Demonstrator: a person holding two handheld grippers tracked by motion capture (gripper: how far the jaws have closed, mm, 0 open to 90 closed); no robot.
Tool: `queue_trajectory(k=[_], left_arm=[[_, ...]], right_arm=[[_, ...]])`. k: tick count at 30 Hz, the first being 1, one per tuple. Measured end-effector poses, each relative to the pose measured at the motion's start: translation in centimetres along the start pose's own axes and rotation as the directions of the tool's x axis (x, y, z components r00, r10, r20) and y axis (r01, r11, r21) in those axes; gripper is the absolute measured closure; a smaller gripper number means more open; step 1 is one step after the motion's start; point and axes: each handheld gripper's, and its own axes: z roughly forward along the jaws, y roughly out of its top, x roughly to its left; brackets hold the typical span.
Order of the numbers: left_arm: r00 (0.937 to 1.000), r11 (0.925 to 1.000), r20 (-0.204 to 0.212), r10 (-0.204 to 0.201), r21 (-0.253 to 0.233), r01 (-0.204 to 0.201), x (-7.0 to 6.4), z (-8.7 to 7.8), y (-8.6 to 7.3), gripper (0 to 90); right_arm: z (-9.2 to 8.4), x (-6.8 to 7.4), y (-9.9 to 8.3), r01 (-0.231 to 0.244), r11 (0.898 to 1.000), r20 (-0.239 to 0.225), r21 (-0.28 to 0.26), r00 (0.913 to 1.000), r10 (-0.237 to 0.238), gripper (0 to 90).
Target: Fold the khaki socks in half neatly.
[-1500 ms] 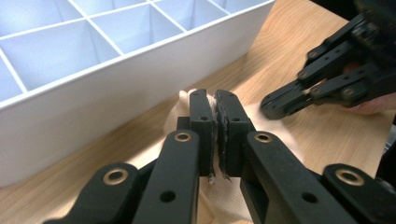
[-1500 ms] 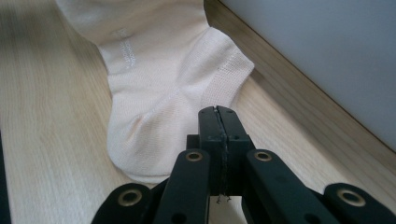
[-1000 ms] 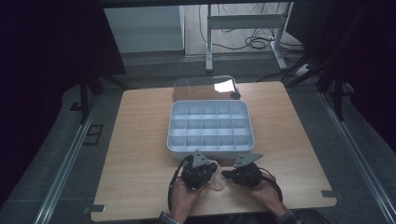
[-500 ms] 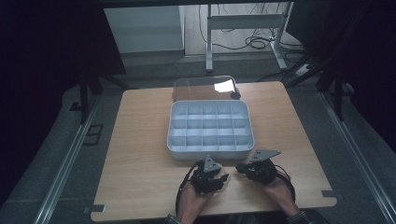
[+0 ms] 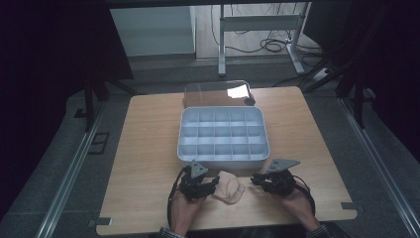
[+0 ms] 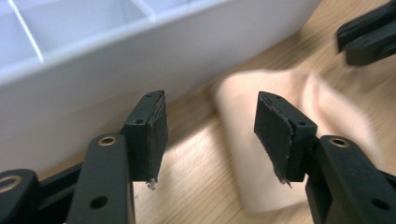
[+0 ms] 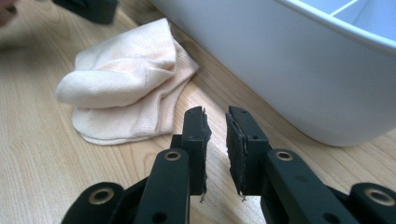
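Each bare hand carries a matt black plastic left gripper and right gripper, both topped by a grey three-cornered plate, trailing looped black cable; brass-ringed screw holes dot the frayed-padded jaws.

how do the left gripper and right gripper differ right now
The left gripper has its jaws spread wide, having just been opening; the right gripper shows only a narrow gap, its jaws also just opening. The left gripper sits right at the folded peach cloth, with the cloth's edge behind its jaws; the right gripper stands apart from it, over bare table. Both are empty, beside the white organizer box.
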Motion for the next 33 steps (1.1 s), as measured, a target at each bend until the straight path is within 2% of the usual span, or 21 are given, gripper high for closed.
queue_trajectory(k=[4, 9, 16, 21, 24, 25, 28, 29, 31, 33], left_arm=[[1.0000, 0.9995, -0.001, 0.001, 0.031, -0.001, -0.1, 0.8, -0.7, 39.7], [0.9999, 0.9990, -0.011, 0.000, 0.045, 0.000, -0.4, 1.1, -1.1, 38.3], [0.9999, 0.9984, -0.008, -0.009, 0.056, 0.009, -1.2, 0.4, -2.0, 36.1], [0.9996, 0.9974, 0.018, -0.020, 0.070, 0.019, -2.3, -0.2, -2.6, 34.8], [0.9994, 0.9964, 0.033, -0.010, 0.085, 0.007, -2.9, -0.5, -2.7, 32.8], [0.9996, 0.9968, 0.026, 0.008, 0.080, -0.010, -3.1, -0.8, -2.5, 31.2], [0.9999, 0.9982, 0.014, 0.009, 0.059, -0.010, -2.8, -1.1, -2.3, 30.4], [1.0000, 0.9992, -0.002, 0.004, 0.039, -0.004, -2.1, -1.3, -1.9, 29.8], [1.0000, 0.9996, -0.005, 0.001, 0.029, -0.001, -1.8, -1.3, -1.8, 29.5], [1.0000, 0.9997, -0.005, -0.002, 0.024, 0.002, -1.3, -1.1, -1.7, 29.4]], right_arm=[[0.1, 0.2, 0.1, 0.003, 1.000, -0.004, -0.002, 1.0000, -0.003, 74.7], [0.0, 0.3, 0.2, -0.001, 1.000, -0.008, -0.012, 1.0000, 0.001, 72.2], [0.8, 1.0, 0.0, -0.001, 1.000, -0.042, 0.001, 0.9991, 0.001, 67.3], [2.1, 1.4, -0.1, 0.020, 0.999, -0.033, 0.029, 0.9993, -0.019, 65.7], [2.7, 1.2, 0.1, 0.025, 0.999, -0.025, 0.043, 0.9994, -0.024, 65.4], [2.9, 1.0, 0.2, 0.026, 0.998, -0.019, 0.048, 0.9995, -0.025, 65.4], [2.5, 1.0, 0.7, 0.025, 0.999, -0.015, 0.030, 0.9996, -0.024, 67.5], [2.1, 1.1, 1.0, 0.021, 1.000, -0.023, 0.016, 0.9995, -0.020, 69.0], [1.8, 1.2, 1.3, 0.018, 1.000, -0.030, 0.007, 0.9994, -0.018, 70.9], [1.2, 1.7, 2.4, 0.024, 1.000, -0.066, -0.007, 0.9975, -0.025, 77.6]])
